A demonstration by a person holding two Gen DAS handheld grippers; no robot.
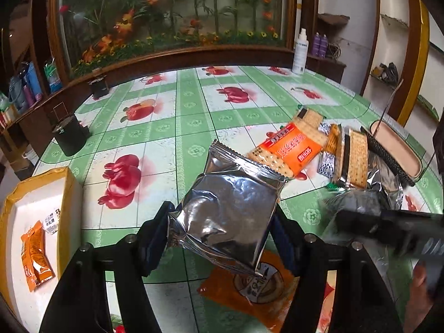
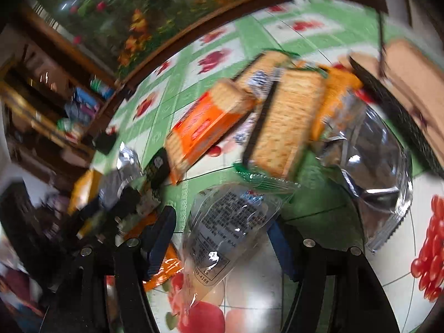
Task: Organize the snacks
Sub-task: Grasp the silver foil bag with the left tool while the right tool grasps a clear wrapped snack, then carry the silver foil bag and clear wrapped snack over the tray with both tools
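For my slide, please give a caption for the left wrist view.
Left gripper holds a silver foil packet above the fruit-print table, cracker packs beyond.

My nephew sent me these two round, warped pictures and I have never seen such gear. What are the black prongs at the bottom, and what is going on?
The prongs are hand-held two-finger grippers, each carrying a wide-angle camera looking along its fingers. In the left view, the left gripper is closed on a silver foil packet. In the blurrier right view, the right gripper grips a clear printed packet. Cracker packs lie on the fruit-patterned table; a yellow-edged box holds an orange packet.
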